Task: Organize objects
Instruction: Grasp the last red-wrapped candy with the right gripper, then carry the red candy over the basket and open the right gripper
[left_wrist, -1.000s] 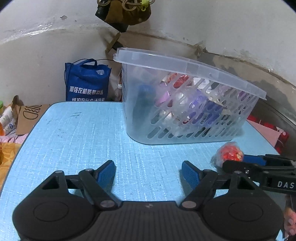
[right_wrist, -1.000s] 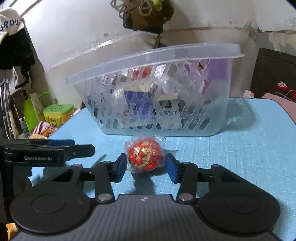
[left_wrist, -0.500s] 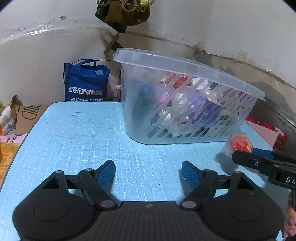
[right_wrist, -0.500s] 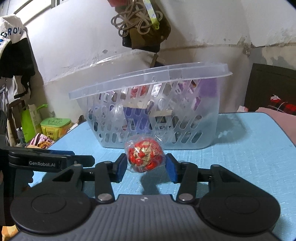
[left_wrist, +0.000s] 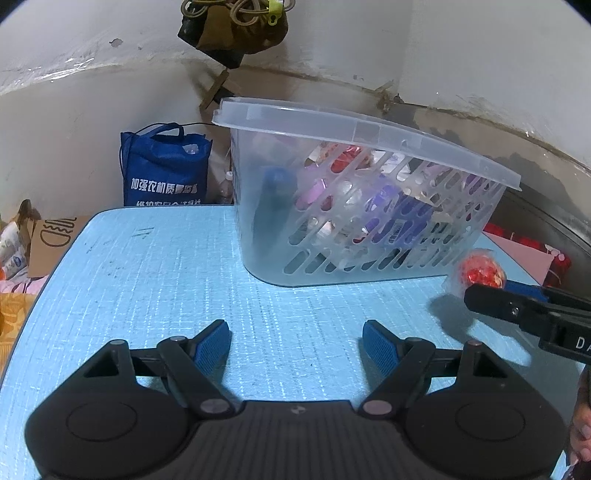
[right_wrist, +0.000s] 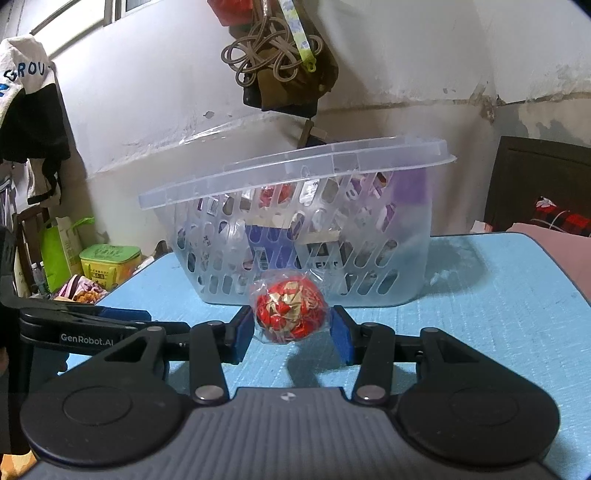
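Observation:
My right gripper (right_wrist: 291, 330) is shut on a red and gold wrapped ball (right_wrist: 290, 312) and holds it above the blue table, in front of the clear slotted basket (right_wrist: 295, 229). The ball (left_wrist: 480, 271) and right gripper (left_wrist: 517, 306) also show at the right of the left wrist view. The basket (left_wrist: 369, 206) holds several packets and a blue bottle. My left gripper (left_wrist: 295, 343) is open and empty, low over the table (left_wrist: 166, 277), in front of the basket.
A blue shopping bag (left_wrist: 162, 173) stands behind the table's far edge. Boxes and bags lie left of the table (right_wrist: 107, 258). A brown bag with cords (right_wrist: 284, 66) hangs on the wall above the basket. Red cloth lies at the right (right_wrist: 561, 218).
My right gripper has lifted the wrapped ball off the table and higher in front of the basket. My left gripper has stayed open and nearly still.

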